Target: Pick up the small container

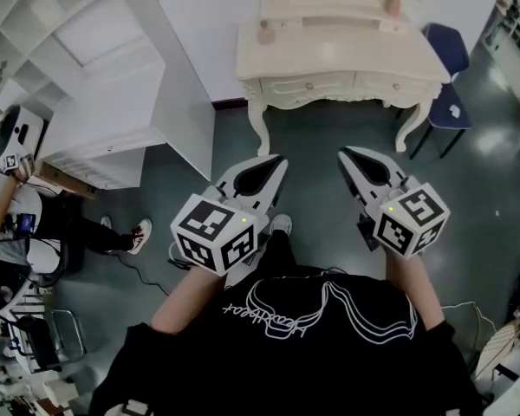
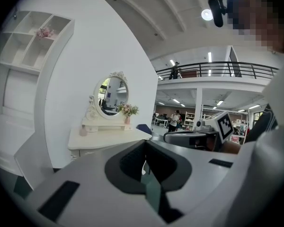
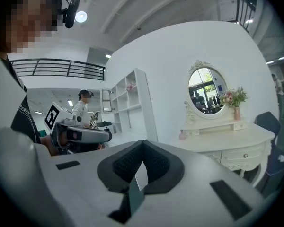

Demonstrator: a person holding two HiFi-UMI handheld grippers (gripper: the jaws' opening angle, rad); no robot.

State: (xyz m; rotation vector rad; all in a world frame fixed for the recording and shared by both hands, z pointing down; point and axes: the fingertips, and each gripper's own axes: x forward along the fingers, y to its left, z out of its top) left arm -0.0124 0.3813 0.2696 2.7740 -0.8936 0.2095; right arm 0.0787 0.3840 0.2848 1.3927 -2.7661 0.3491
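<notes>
1. Grippers numbered two: the left gripper (image 1: 276, 160) and the right gripper (image 1: 347, 152), each carrying one marker cube and each held in one hand of the person, in front of the body.
2. One cream dressing table served as the worktop (image 1: 347, 55). On it stood one small container (image 1: 266, 33), pinkish, near the worktop's left end. One vase of flowers (image 1: 393, 3) stood near the right end, and one oval mirror (image 2: 112, 94) rose between them.
3. One white shelf unit (image 1: 87, 68) stood left of the table and one blue chair (image 1: 451, 68) right of it. One other person (image 1: 35, 224) sat at the head view's left edge.
4. The left gripper's jaws were together at the tips, with nothing between them and touching nothing.
5. The right gripper's jaws were likewise pressed together and empty.
6. The small container sat untouched on the worktop, well apart from both grippers, with open floor between.
7. Both grippers were held side by side above the floor, pointing toward the dressing table and tipped only slightly below level. Their tips angled a little toward each other.
</notes>
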